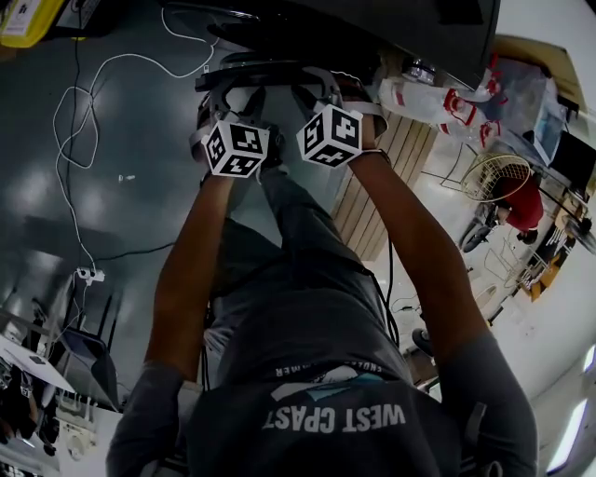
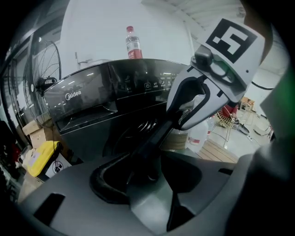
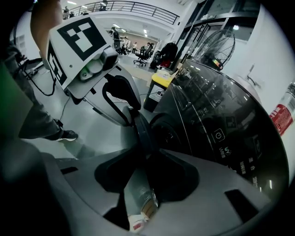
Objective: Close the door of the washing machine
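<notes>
Before the black Midea washing machine, its half-open door is clenched at the rim by the left hand-held gripper and the right hand-held gripper, side by side. The door is judged stiff, fairly heavy and smooth-edged, so it is best held at this outer rim, away from the hinge.

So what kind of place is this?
Probably an open-plan workshop or lab, not a home: the glossy black washing machine stands on a grey floor, with black office chairs and a railed mezzanine in the background.
</notes>
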A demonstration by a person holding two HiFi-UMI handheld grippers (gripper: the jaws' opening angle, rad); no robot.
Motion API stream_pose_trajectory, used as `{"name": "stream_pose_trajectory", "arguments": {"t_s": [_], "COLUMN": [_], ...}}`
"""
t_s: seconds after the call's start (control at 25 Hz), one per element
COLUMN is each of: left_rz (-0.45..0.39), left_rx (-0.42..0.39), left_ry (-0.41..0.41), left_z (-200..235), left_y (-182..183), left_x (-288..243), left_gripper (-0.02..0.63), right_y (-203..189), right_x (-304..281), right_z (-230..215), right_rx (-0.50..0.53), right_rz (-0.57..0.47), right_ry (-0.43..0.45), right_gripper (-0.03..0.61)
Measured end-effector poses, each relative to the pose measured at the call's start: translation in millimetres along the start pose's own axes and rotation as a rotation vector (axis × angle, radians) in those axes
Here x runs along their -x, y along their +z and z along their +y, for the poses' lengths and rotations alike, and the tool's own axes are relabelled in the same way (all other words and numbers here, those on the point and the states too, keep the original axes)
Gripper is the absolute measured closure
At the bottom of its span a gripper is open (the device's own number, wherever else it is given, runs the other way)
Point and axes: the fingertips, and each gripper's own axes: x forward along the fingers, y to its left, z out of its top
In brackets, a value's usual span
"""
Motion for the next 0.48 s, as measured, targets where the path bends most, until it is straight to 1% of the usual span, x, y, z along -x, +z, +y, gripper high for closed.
{"name": "stream_pose_trajectory", "arguments": {"t_s": [0.12,0.28,0.48], "left_rz": [-0.003,-0.008,-0.012], "left_rx": [0.000,-0.020,-0.017], "left_ry": [0.013,0.026,0.051], "left_z": [5,12,23], "left_y": [3,10,17], "left_x": [-6,-15,-22], "left_gripper": [0.393,0.393,0.393], "right_y": [0,-1,-1], "right_x": [-4,-8,-13], "right_z": [-5,-14,-25], "right_rx": [-0.001,0.005,0.019], "right_rz": [0.000,0.007,0.025], "right_ry": [-0.021,-0.052,-0.132], "right_gripper": [0.408,0.408,0.400]}}
